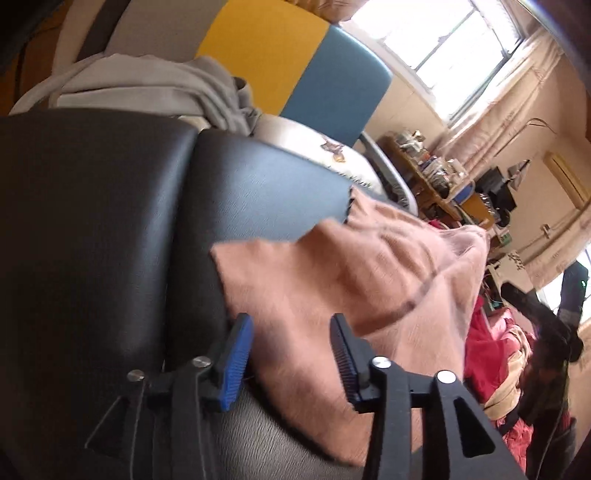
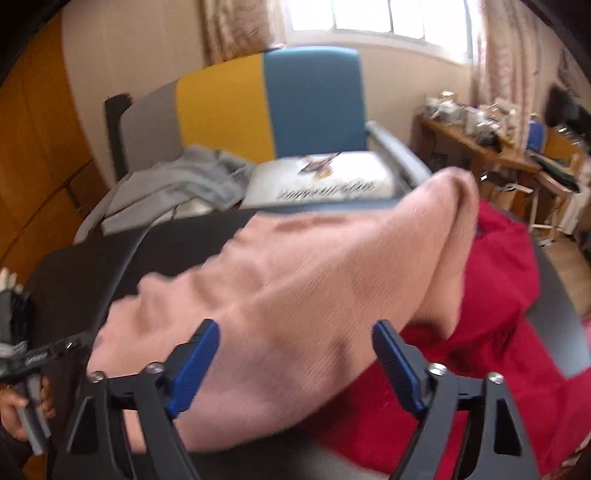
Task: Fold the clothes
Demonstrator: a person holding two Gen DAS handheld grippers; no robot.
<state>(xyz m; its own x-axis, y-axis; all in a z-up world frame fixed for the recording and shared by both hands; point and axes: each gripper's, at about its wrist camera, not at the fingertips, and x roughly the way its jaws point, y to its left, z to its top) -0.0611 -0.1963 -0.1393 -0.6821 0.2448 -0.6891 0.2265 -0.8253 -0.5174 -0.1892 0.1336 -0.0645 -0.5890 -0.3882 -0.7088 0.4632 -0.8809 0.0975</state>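
lying across the black padded surface [image 2: 92, 266], the pink knit garment [image 2: 295, 280] is spreading from the near left toward the far right, where its far end is draping over a red garment [image 2: 498, 288].

1. left gripper [image 1: 291, 354]: the 2 blue-padded jaws are standing apart over the near edge of the pink knit garment [image 1: 332, 288]. the cloth is showing between and below the fingers, but the pads are not pressing on it; the gripper is released. the black padded surface [image 1: 92, 221] is filling the left of this view, and the red garment [image 1: 484, 354] is lying at the right.

2. right gripper [image 2: 295, 365]: the jaws are standing wide apart, 1 on each side of the near part of the pink knit garment. neither pad is pinching the fabric; the gripper is released.

3. a hand [image 2: 22, 410] is showing at the near left edge of the right wrist view, wrapping around a grey handle.

4. far side: a grey garment [image 2: 173, 188] is lying crumpled on a seat with yellow and blue back panels [image 2: 310, 99], just beside a white folded item with a printed design [image 2: 325, 177]. a cluttered wooden desk [image 2: 476, 147] is standing at the far right, below a curtained window [image 2: 388, 18].
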